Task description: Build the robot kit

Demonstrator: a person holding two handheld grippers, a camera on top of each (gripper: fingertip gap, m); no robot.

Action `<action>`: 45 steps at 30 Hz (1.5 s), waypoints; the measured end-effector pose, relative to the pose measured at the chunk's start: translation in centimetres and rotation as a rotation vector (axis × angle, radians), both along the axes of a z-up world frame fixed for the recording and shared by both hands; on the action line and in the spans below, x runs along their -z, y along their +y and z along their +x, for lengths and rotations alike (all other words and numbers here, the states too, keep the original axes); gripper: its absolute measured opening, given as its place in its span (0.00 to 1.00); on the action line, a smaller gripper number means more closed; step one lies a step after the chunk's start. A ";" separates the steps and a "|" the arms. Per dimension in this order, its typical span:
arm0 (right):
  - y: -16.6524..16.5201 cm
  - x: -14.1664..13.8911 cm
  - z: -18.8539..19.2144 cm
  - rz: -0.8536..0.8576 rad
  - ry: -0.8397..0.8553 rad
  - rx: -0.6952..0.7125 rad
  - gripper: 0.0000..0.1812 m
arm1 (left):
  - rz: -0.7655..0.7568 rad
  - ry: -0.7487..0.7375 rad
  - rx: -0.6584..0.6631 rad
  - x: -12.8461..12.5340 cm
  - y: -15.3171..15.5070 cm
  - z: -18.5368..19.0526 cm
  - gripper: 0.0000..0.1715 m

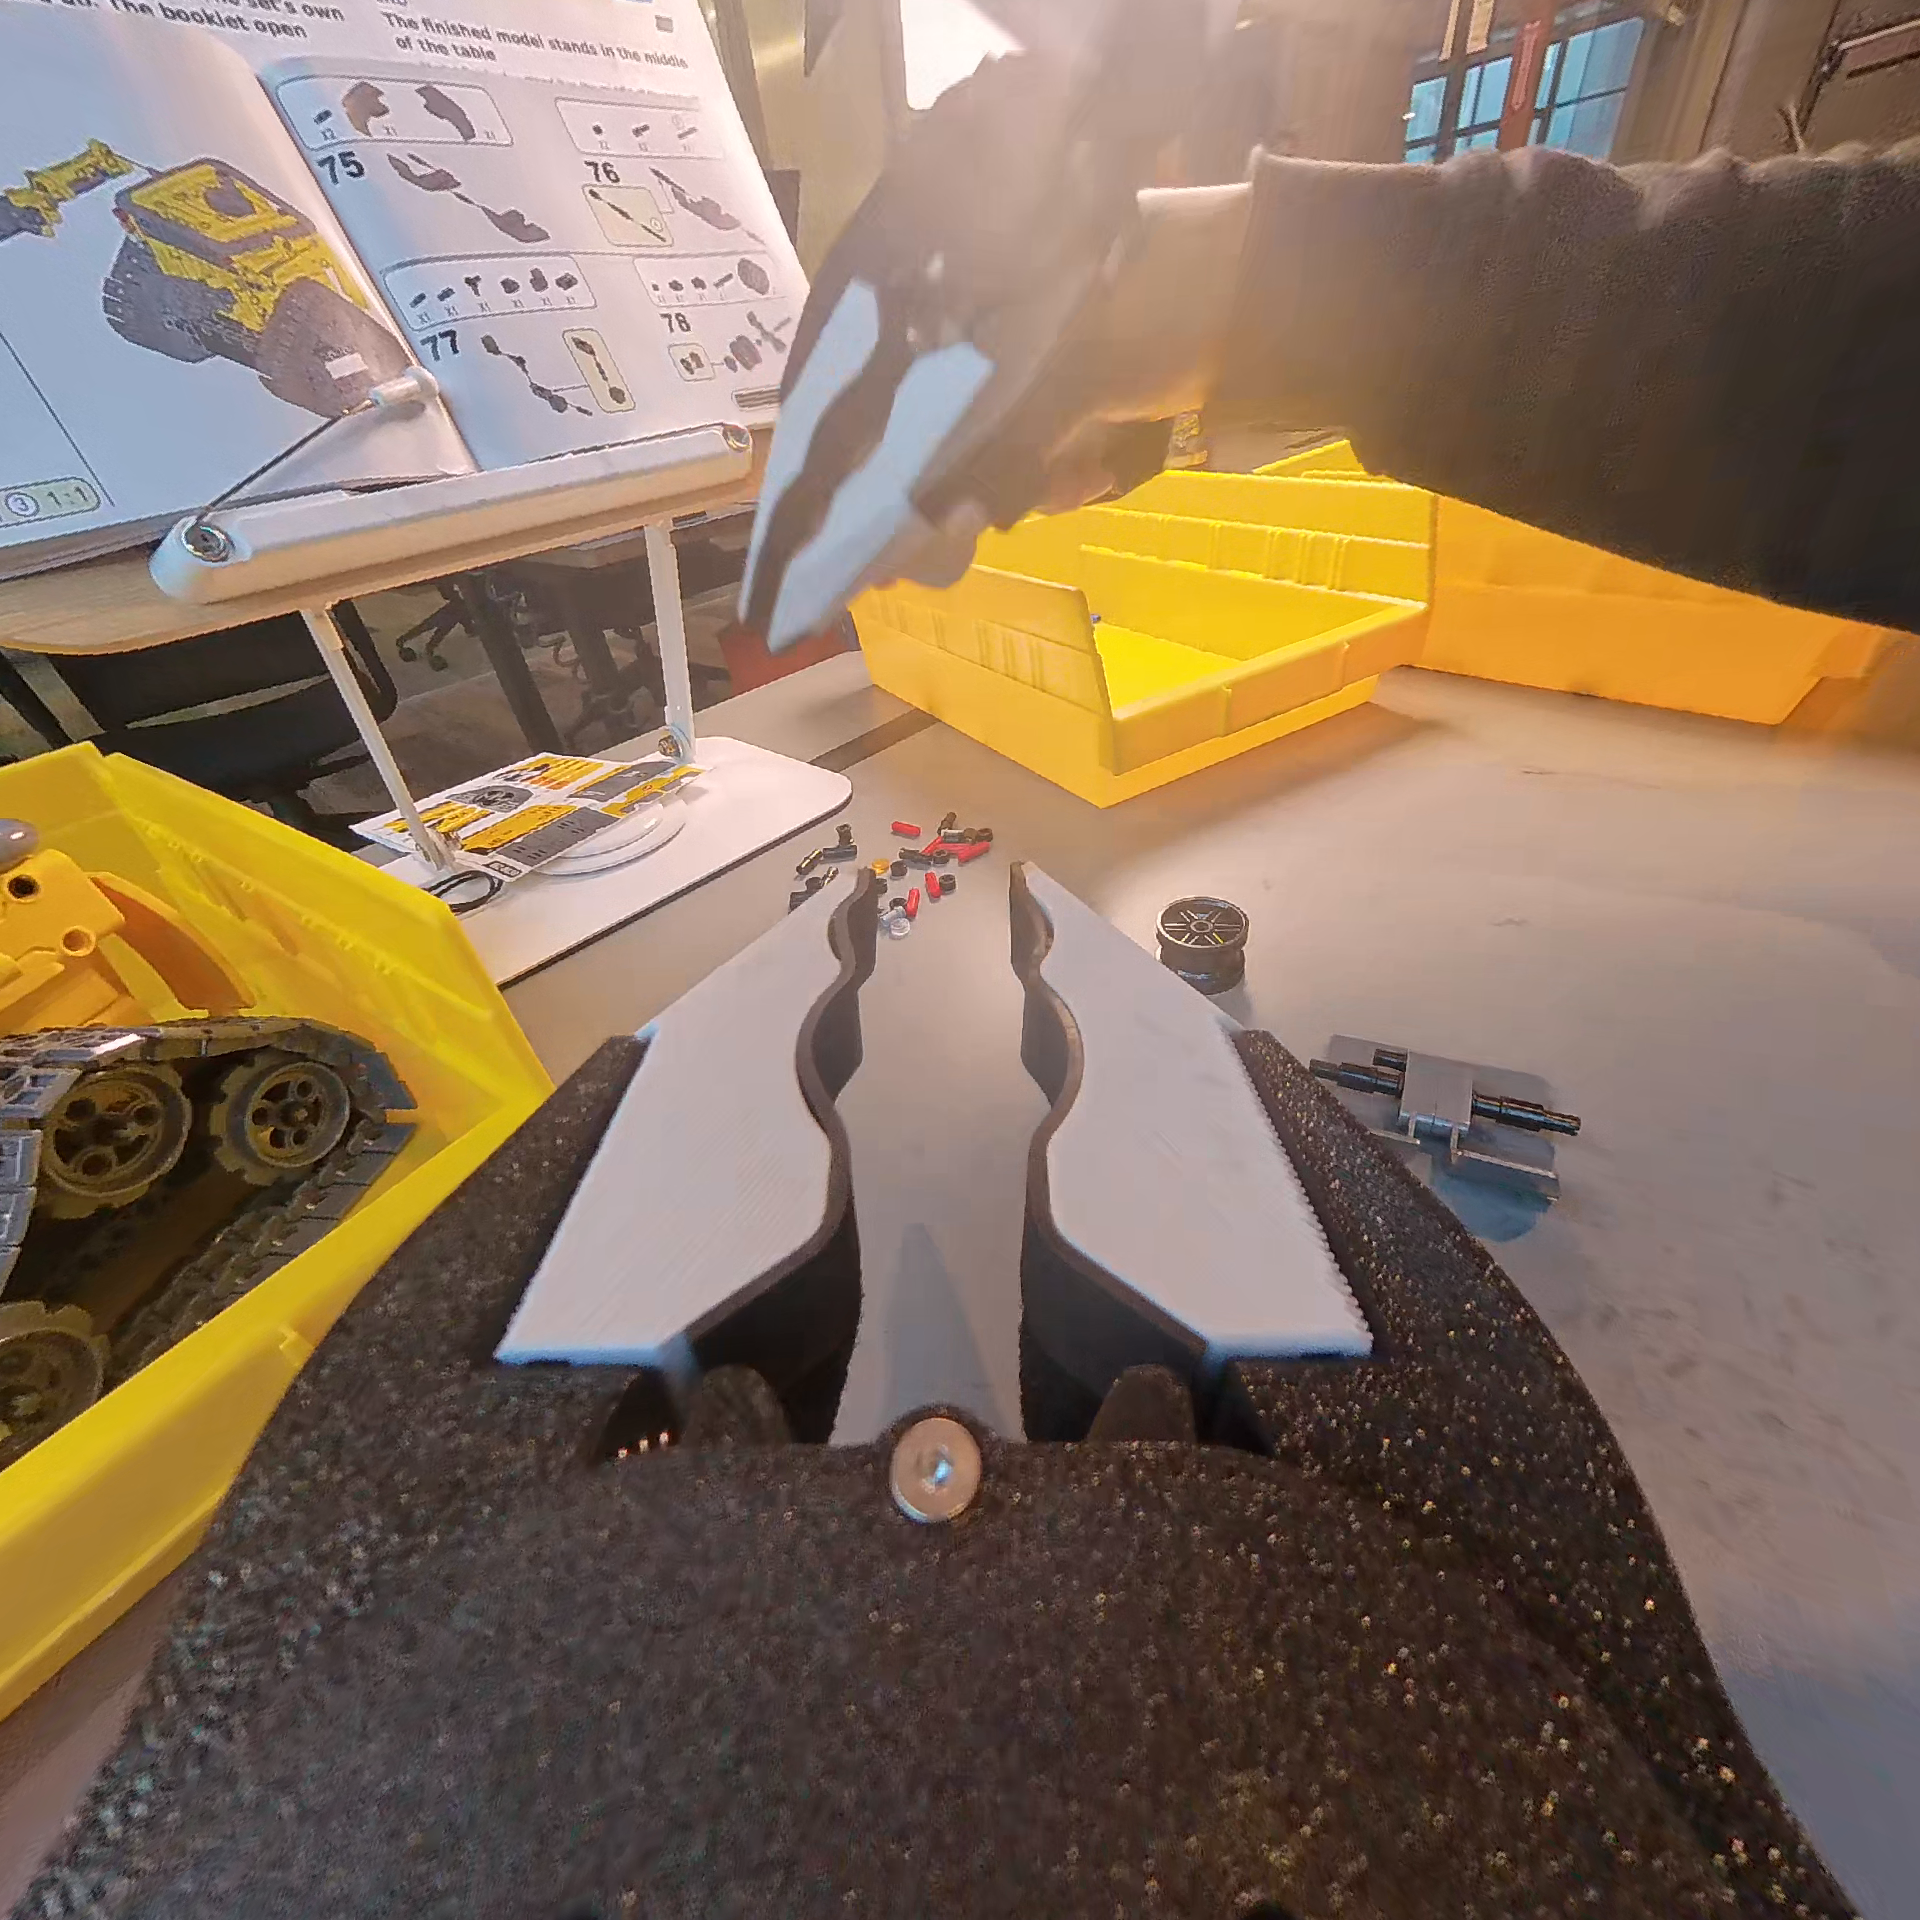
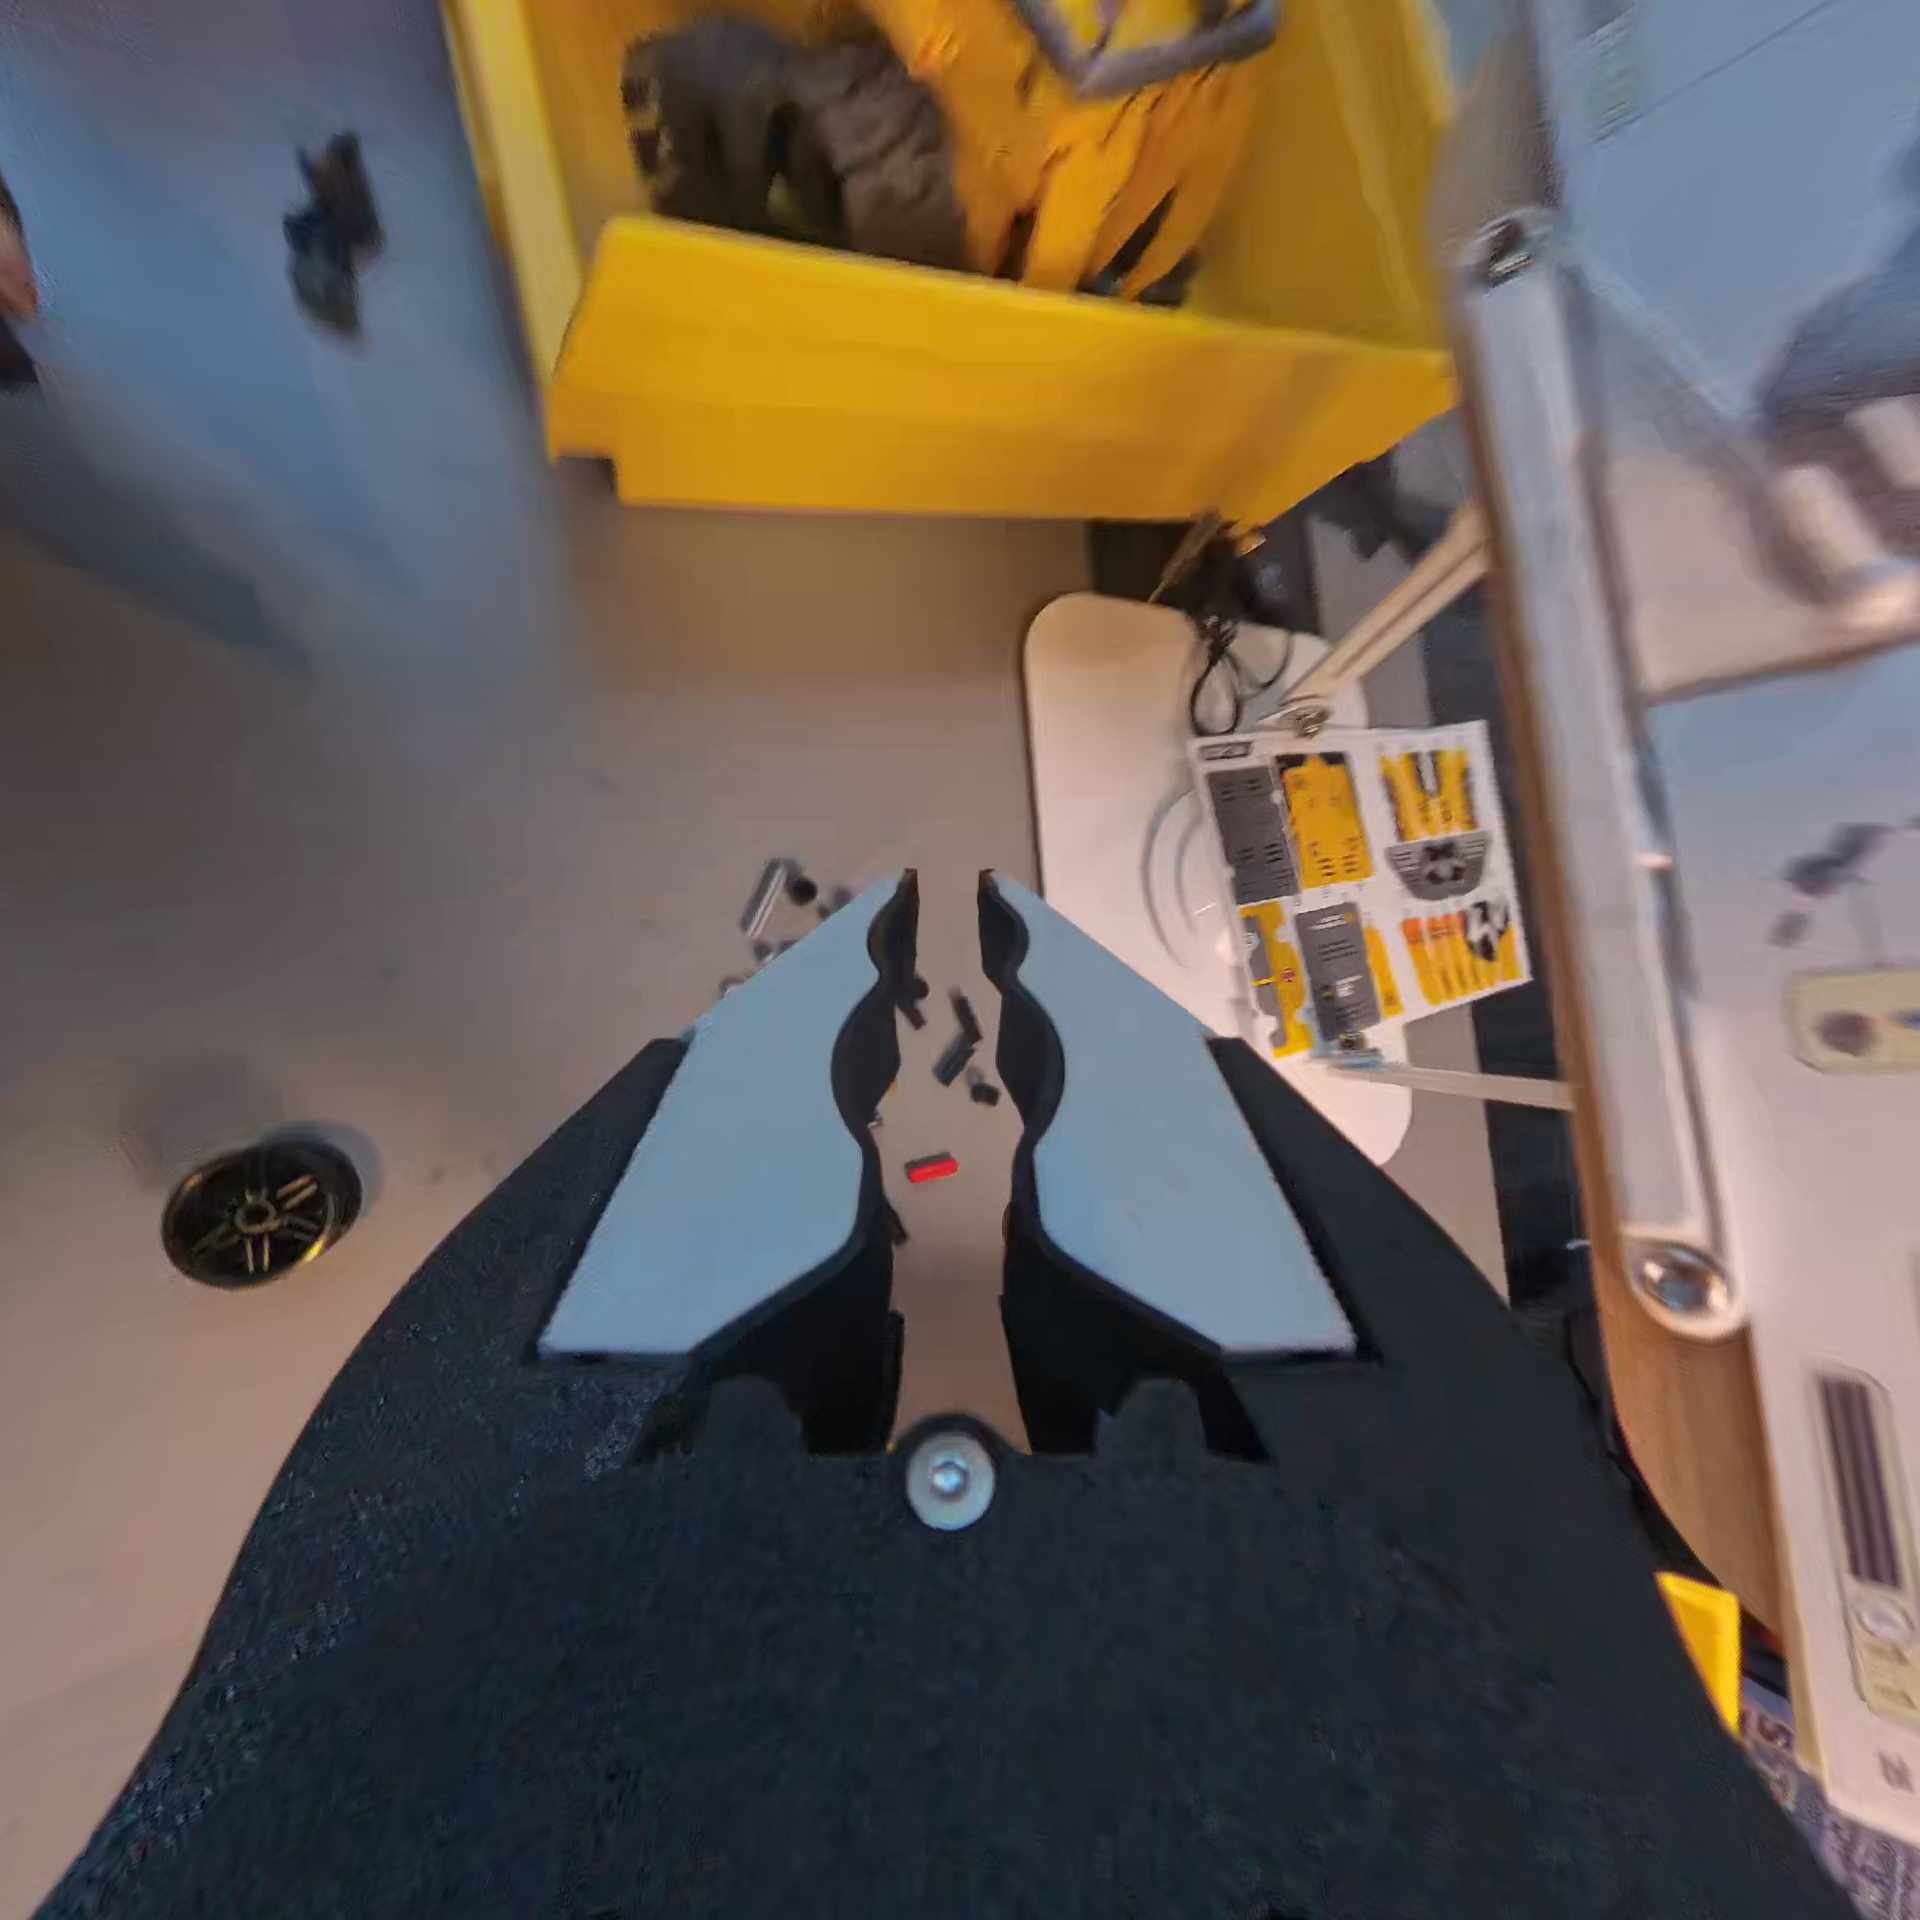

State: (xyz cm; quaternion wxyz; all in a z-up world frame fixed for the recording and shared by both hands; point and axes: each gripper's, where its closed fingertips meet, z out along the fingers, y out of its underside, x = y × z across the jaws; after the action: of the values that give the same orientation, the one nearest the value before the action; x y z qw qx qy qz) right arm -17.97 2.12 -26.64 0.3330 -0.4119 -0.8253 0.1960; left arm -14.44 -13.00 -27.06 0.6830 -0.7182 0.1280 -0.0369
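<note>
My left gripper is open and empty, low over the table. Its tips point at a small pile of red and black pins. My right gripper is partly open with a narrow gap and empty. It hangs above the same pile, looking down on a red pin and black pins. It also shows in the left wrist view, held by a hand in a dark sleeve. A black wheel lies right of the pile and also shows in the right wrist view.
A grey piece with black pins lies at the right. A yellow bin at the left holds a tracked yellow model. A white stand carries an open booklet, with a sticker sheet on its base. More yellow bins stand behind. The grippers' ends are close to 15 centimetres from one another. The black wheel sits 12 centimetres or so from the ends of my left fingers. Seen from the right wrist view as well. The red pin is about 15 centimetres from my right fingertips and 25 centimetres from my left. Seen from the left wrist view as well.
</note>
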 end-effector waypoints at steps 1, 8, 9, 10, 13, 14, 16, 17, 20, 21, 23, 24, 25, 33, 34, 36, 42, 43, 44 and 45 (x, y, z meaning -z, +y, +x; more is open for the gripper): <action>-0.1 1.7 0.0 0.048 -0.075 -0.017 0.06 | 0.000 0.001 0.000 0.0 0.0 0.0 0.14; 0.8 7.6 1.9 0.132 -0.406 -0.092 0.06 | 0.002 0.001 0.014 -0.2 -0.4 0.3 0.14; 0.9 7.8 2.1 0.139 -0.430 -0.098 0.06 | 0.001 -0.004 0.018 -0.2 -0.4 0.4 0.14; 1.0 8.2 2.5 0.153 -0.465 -0.107 0.06 | -0.001 -0.008 0.023 -0.2 -0.3 0.4 0.14; 1.0 9.3 3.4 0.190 -0.555 -0.144 0.06 | -0.009 -0.012 0.038 0.0 -0.2 0.7 0.14; 1.0 9.6 3.6 0.206 -0.576 -0.154 0.06 | -0.012 -0.011 0.043 0.1 -0.2 0.9 0.14; 0.8 10.0 3.7 0.216 -0.604 -0.172 0.06 | -0.013 -0.006 0.048 0.1 -0.2 1.0 0.14; 0.7 10.2 3.7 0.215 -0.614 -0.181 0.06 | -0.013 -0.005 0.049 0.1 -0.3 1.0 0.14; 0.3 10.8 3.8 0.216 -0.645 -0.197 0.06 | -0.012 -0.007 0.051 0.1 -0.3 1.0 0.14; 0.2 11.0 3.9 0.208 -0.653 -0.200 0.06 | -0.012 -0.009 0.051 0.1 -0.3 1.0 0.14; 0.0 10.9 3.8 0.201 -0.652 -0.202 0.05 | -0.013 -0.013 0.052 0.0 -0.3 1.0 0.14; -0.1 10.8 3.8 0.189 -0.651 -0.200 0.06 | -0.012 -0.014 0.053 0.0 -0.3 1.0 0.14; -0.3 10.7 3.9 0.178 -0.652 -0.198 0.06 | -0.013 -0.015 0.054 0.0 -0.3 1.0 0.14; -1.9 5.8 3.0 0.097 -0.368 -0.028 0.07 | -0.010 -0.021 0.056 -0.1 -0.4 1.1 0.14; -2.6 4.7 3.1 0.057 -0.296 0.012 0.07 | -0.011 -0.025 0.053 -0.1 -0.4 1.0 0.14; -3.2 2.9 4.2 0.002 -0.167 0.110 0.10 | -0.019 -0.036 0.049 -0.1 -0.4 0.8 0.14; 0.0 2.1 12.0 0.077 -0.017 0.402 0.24 | -0.022 -0.063 0.045 -0.1 -0.4 0.7 0.14; 0.8 3.1 13.6 0.074 -0.052 0.445 0.27 | -0.024 -0.064 0.045 -0.1 -0.4 0.7 0.14; 1.6 4.3 14.9 0.064 -0.094 0.475 0.29 | -0.027 -0.063 0.044 0.0 -0.4 0.6 0.14; 2.3 5.5 16.1 0.061 -0.134 0.500 0.29 | -0.031 -0.064 0.042 0.1 -0.3 0.6 0.14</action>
State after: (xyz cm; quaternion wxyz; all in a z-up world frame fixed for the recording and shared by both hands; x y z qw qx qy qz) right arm -1.86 4.41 -32.16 0.3280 -0.6049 -0.7235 0.0553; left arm -13.85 -13.31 -27.18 0.6744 -0.7244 0.1208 -0.0762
